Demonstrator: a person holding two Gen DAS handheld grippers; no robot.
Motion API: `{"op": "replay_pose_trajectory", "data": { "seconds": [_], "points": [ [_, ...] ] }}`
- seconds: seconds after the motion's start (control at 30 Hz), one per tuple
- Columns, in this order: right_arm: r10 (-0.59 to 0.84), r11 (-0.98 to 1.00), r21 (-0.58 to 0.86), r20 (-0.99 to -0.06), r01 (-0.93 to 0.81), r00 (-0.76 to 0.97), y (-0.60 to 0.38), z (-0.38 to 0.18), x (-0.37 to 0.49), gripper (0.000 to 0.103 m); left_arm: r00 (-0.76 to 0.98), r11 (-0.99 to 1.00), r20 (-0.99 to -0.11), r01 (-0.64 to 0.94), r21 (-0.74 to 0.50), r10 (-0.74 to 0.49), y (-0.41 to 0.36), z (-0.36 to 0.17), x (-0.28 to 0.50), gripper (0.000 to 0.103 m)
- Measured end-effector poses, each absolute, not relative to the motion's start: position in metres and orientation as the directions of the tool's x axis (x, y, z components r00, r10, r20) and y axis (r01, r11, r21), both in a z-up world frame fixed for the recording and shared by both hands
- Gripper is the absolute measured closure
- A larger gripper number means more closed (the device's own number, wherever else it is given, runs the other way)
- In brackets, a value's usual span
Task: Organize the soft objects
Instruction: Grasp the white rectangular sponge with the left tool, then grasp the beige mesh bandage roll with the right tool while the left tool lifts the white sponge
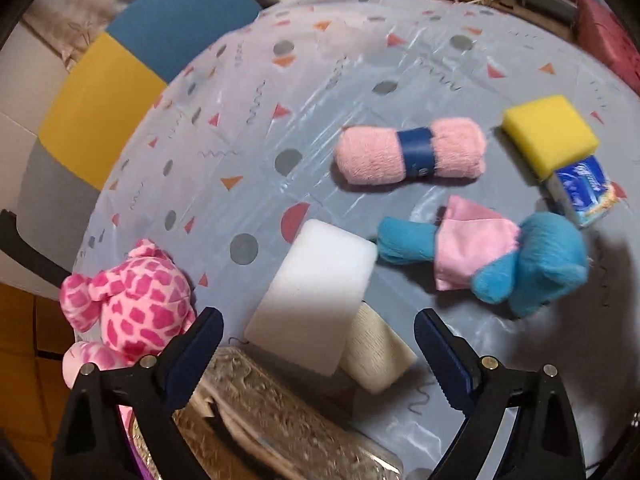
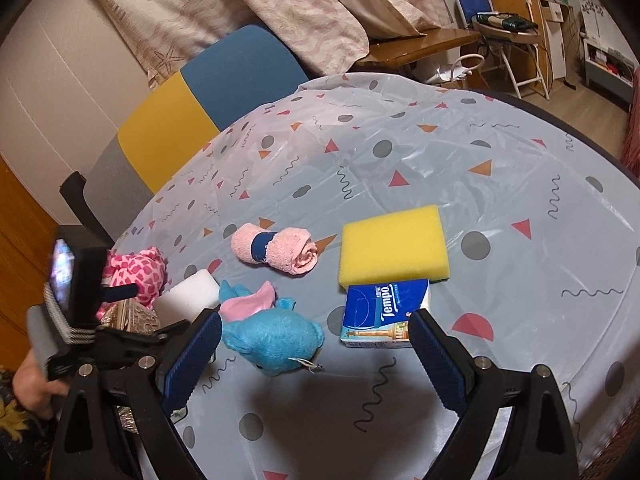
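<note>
Patterned tablecloth [image 2: 440, 152] | left gripper [image 1: 318, 338] fingers wide, holding nothing | right gripper [image 2: 316, 338] fingers wide, holding nothing

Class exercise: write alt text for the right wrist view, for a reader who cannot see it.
Open, empty tongs hover over a patterned tablecloth, framing a blue plush toy and a Tempo tissue pack. Beyond lie a yellow sponge, a rolled pink towel, a white sponge and a pink spotted plush. The other gripper is at far left.

Left gripper [image 1: 318, 336]: jaws spread wide, empty, angled downward. Right gripper [image 2: 316, 338]: jaws spread wide, empty, hovering, angled downward. Left hand [image 2: 38, 380]: grasping handle.
</note>
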State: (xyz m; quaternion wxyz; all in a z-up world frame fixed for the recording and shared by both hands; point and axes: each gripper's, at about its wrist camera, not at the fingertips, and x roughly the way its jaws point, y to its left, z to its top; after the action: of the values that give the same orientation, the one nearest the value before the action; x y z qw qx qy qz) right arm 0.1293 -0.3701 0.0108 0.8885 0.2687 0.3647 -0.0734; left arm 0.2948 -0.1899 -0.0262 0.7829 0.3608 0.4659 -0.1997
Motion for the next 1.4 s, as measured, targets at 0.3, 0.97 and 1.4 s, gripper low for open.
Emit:
{"op": "replay_pose_trajectory", "data": {
  "seconds": [0.3, 0.97, 1.4],
  "points": [
    [0.079, 0.837, 0.437, -0.691, 0.328, 0.719, -0.371, 0.009, 0.131, 0.007, 0.407, 0.7, -0.911, 0.63, 0.335, 0.069, -0.196, -0.05, 0.327, 0.027],
    [0.062, 0.825, 0.436, -0.701, 0.359, 0.71, -0.376, 0.005, 0.129, 0.007, 0.494, 0.795, -0.818, 0.602, 0.077, -0.295, -0.146, 0.031, 0.19, 0.045],
    [0.17, 0.923, 0.348, -0.752, 0.164, 0.636, -0.319, -0.001, 0.149, 0.038, 0.468, 0.904, -0.848, 0.426, -0.029, -0.247, -0.052, -0.055, 0.071, 0.045]
  ]
}}
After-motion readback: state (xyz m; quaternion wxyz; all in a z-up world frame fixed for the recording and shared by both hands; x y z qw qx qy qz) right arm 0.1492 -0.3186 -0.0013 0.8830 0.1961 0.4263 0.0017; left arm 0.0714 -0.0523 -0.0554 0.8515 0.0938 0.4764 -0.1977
